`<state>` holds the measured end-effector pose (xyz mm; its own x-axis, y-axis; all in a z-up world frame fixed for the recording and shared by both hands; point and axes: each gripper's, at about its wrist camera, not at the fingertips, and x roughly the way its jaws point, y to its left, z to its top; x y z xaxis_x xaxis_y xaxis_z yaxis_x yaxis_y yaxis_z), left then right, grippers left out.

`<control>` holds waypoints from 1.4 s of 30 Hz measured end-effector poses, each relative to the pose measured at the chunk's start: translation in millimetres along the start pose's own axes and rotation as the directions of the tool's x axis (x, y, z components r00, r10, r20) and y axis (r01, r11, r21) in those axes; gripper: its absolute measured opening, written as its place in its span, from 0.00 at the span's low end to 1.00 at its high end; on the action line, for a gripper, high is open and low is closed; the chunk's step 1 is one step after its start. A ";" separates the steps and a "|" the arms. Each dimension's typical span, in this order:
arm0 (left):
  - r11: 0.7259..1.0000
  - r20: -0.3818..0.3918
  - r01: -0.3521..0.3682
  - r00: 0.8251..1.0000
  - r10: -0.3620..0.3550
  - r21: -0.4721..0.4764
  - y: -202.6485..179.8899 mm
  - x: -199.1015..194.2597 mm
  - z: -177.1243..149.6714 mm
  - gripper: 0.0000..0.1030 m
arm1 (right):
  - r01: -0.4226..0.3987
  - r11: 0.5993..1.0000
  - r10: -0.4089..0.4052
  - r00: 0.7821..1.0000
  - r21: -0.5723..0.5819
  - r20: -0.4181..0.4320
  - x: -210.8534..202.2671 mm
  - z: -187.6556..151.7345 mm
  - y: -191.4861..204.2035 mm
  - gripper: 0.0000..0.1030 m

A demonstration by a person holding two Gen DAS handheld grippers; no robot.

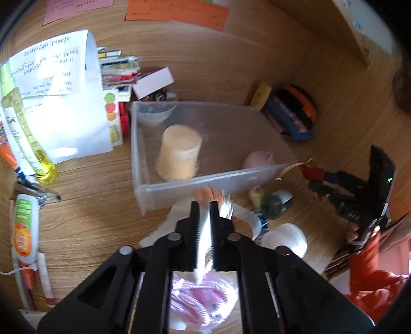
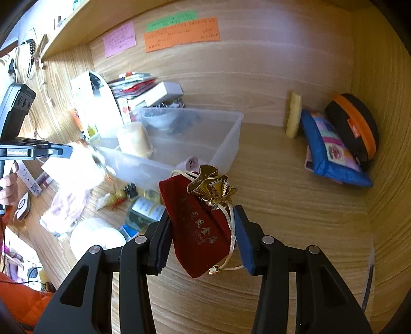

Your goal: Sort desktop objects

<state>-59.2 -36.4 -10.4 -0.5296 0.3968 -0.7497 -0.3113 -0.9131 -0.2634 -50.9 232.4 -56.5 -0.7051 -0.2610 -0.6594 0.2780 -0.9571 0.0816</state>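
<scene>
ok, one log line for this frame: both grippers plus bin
left gripper: shut on clear packet | right gripper: shut on red pouch | bin: holds cream cup, both loads outside

Pink note [image 2: 120, 39], green note [image 2: 171, 20] and orange note [image 2: 182, 34] stick to the wooden back wall [image 2: 257, 64], under a shelf [image 2: 84, 23] above the desk [image 2: 282, 205].
</scene>
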 end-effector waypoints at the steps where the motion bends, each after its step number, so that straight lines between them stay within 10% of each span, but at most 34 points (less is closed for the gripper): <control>1: 1.000 0.012 0.007 1.000 -0.007 0.004 -2.4 -1.6 1.1 0.04 | -0.001 1.000 0.001 1.000 -0.002 0.006 -1.0 2.0 0.6 0.40; 8: 0.997 -0.024 -0.035 0.999 0.037 0.075 -12.8 7.1 -5.8 0.10 | -0.012 1.000 0.012 1.000 -0.021 0.009 -0.9 9.3 10.5 0.40; 18: 0.969 0.039 -0.136 0.991 0.131 0.208 -37.0 -3.0 -28.3 0.73 | -0.034 0.999 0.035 0.999 -0.040 0.026 -0.9 17.3 23.5 0.40; 24: 0.973 0.021 -0.153 0.988 0.152 0.171 -23.4 -7.0 -53.5 0.88 | -0.042 0.998 0.046 0.995 -0.045 0.087 -17.4 27.1 29.4 0.40; 29: 0.985 -0.098 -0.146 0.983 0.155 0.087 -9.1 15.0 -84.2 0.90 | -0.054 0.998 0.058 0.992 -0.041 0.113 -21.3 35.8 29.7 0.40; 42: 0.957 -0.105 -0.287 0.952 0.289 0.033 26.5 6.2 -99.5 0.97 | -0.083 0.994 0.088 0.993 -0.065 0.080 -5.5 30.7 38.4 0.40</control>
<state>7.8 -67.4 -82.4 -0.5112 0.1039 -0.8531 -0.1720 -0.9849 -0.0168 -56.4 193.2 -26.8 -0.7276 -0.3535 -0.5880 0.3772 -0.9220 0.0875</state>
